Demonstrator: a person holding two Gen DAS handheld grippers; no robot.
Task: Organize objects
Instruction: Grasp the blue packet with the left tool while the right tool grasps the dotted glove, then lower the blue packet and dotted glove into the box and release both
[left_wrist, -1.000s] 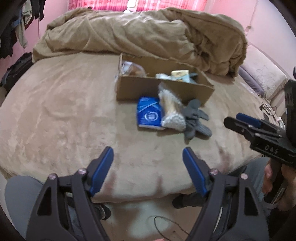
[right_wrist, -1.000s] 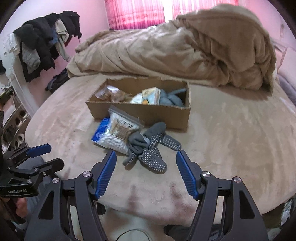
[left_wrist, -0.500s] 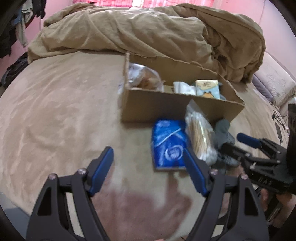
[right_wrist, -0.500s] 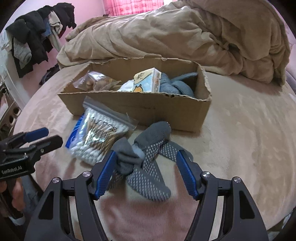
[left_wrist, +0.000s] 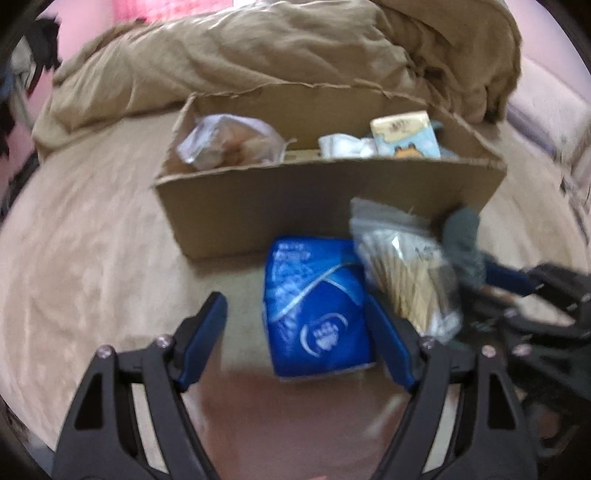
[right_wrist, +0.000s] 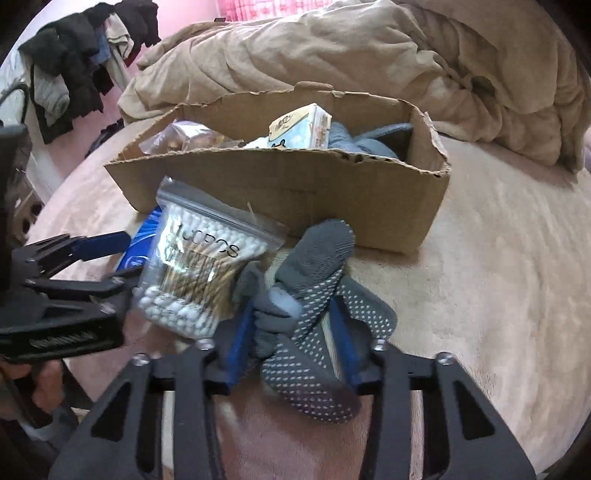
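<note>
Straddling blue pack (left_wrist: 317, 306), right claw (right_wrist: 295, 336) pinching socks (right_wrist: 306, 332)

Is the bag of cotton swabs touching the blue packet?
Touching. The left wrist view shows the bag of cotton swabs lying overlapped on the blue packet's right edge.

Bedroom in a home: bed (right_wrist: 498, 258) w/ tan cover, rumpled duvet (right_wrist: 332, 55) along its far edge, pink walls & curtain (right_wrist: 236, 4), clothes (right_wrist: 74, 66) hung at left.
</note>
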